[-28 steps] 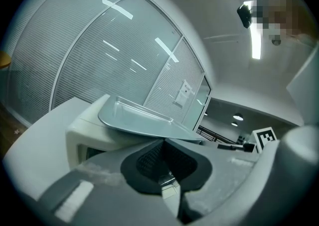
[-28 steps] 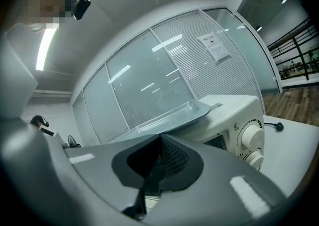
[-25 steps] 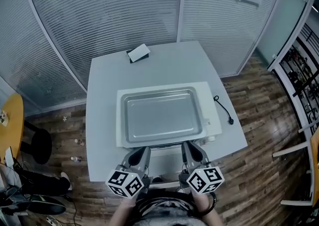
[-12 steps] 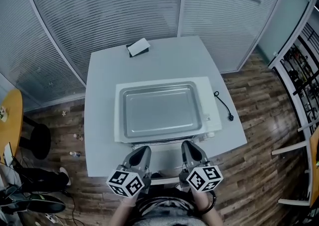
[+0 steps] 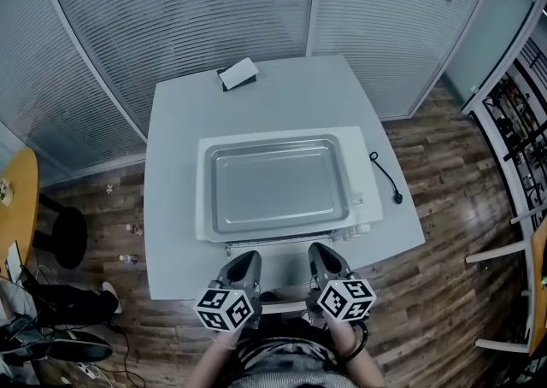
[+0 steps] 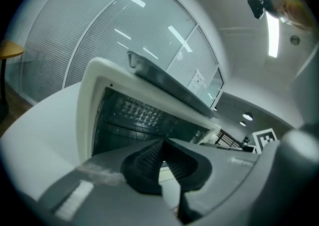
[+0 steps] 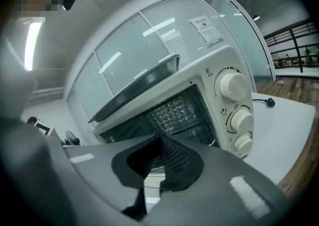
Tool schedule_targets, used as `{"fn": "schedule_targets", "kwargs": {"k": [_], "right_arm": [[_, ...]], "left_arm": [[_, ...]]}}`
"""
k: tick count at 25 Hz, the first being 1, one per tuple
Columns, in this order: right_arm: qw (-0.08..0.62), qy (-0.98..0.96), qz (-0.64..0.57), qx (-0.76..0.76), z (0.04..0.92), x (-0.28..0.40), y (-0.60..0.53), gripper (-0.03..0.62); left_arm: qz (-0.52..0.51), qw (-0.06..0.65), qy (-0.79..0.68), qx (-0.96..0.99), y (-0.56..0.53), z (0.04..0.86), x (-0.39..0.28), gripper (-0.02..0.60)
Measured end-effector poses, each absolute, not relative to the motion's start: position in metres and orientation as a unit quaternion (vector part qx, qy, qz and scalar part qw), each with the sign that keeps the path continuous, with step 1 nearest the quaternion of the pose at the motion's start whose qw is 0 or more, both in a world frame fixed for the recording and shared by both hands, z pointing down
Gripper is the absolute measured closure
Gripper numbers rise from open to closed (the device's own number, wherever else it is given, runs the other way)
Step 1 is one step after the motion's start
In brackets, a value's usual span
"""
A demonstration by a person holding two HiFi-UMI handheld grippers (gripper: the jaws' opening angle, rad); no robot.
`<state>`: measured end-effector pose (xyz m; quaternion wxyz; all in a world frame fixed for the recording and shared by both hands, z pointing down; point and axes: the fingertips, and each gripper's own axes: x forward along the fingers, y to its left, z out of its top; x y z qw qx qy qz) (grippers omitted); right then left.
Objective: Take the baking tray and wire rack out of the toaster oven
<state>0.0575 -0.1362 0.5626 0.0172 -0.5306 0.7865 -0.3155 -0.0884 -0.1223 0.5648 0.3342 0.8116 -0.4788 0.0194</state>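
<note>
left gripper (image 5: 248, 256) closed, right gripper (image 5: 318, 249) closed, parallel

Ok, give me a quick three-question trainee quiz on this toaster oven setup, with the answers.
1. Where is the baking tray? A: on top of the toaster oven. B: on the floor. C: inside the oven.
2. True or false: the left gripper and right gripper are both shut, holding nothing.
3. Fill in: the toaster oven's front has ___ knobs.
Key: 1 A; 2 true; 3 three.
</note>
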Motion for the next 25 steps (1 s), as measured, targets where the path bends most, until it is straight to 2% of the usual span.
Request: {"fn": "schedule_targets", "kwargs": {"k": [17, 21, 22, 23, 24, 25], "right_arm": [[-0.055, 0.764, -0.364, -0.530, 0.644, 0.046, -0.151, 0.590], [-0.038, 0.752, -0.397, -0.525, 0.654, 0.044, -0.151, 0.588], [-0.029, 0.747, -0.410, -0.522, 0.657, 0.044, -0.150, 0.565], [-0.020, 0.742, -0.424, -0.519, 0.660, 0.044, -0.149, 0.539], [-0.013, 0.737, -0.435, -0.517, 0.663, 0.044, -0.148, 0.520], [-0.007, 0.733, -0.443, -0.516, 0.665, 0.045, -0.148, 0.507]], "left_arm": [[0.076, 0.397, -0.472, 0.783, -0.135, 0.665, -0.096, 0.577], [0.027, 0.458, -0.468, 0.756, -0.138, 0.682, -0.099, 0.577], [0.005, 0.486, -0.462, 0.742, -0.137, 0.687, -0.098, 0.577], [-0.021, 0.516, -0.452, 0.727, -0.136, 0.691, -0.097, 0.560], [-0.049, 0.543, -0.441, 0.713, -0.135, 0.694, -0.095, 0.477], [-0.081, 0.565, -0.430, 0.699, -0.135, 0.695, -0.094, 0.445]]}}
